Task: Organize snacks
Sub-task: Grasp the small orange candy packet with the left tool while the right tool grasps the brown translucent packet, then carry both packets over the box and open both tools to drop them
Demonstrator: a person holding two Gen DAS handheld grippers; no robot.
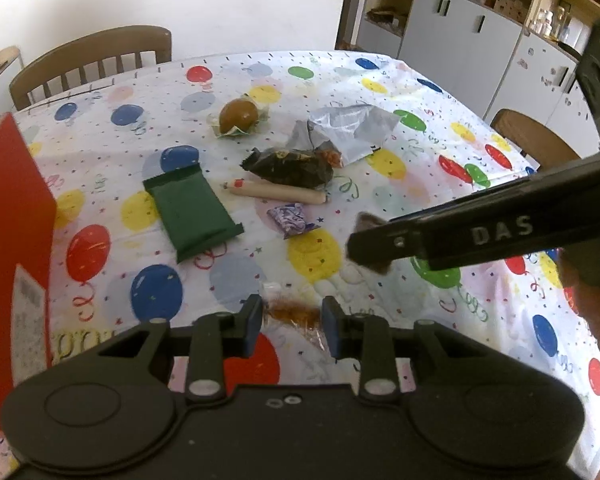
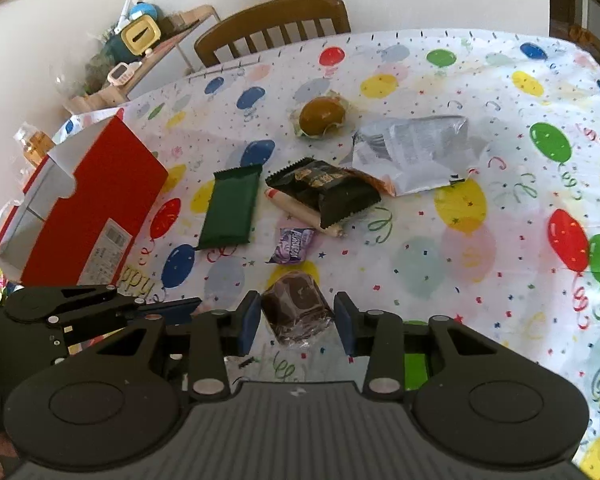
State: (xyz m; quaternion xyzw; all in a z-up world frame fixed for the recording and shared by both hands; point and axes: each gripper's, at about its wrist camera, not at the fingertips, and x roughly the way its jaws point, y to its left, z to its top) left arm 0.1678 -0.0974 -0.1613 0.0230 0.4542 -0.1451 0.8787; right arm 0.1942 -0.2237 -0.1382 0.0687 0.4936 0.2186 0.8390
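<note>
While the brown wrapped snack (image 2: 298, 308) lies low-centre between the open right claw (image 2: 298, 322) fingers, bare desk (image 2: 480, 280) spreads rightward; the green bar (image 2: 230, 206) runs lengthwise up-frame beside the red box (image 2: 96, 208). Left claw (image 1: 292, 324) open over an orange wrapper (image 1: 294, 314).

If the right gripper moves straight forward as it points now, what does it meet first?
Probably the brown wrapped snack, which already lies between the open fingers of the right gripper. Beyond it comes the small purple candy packet.
</note>
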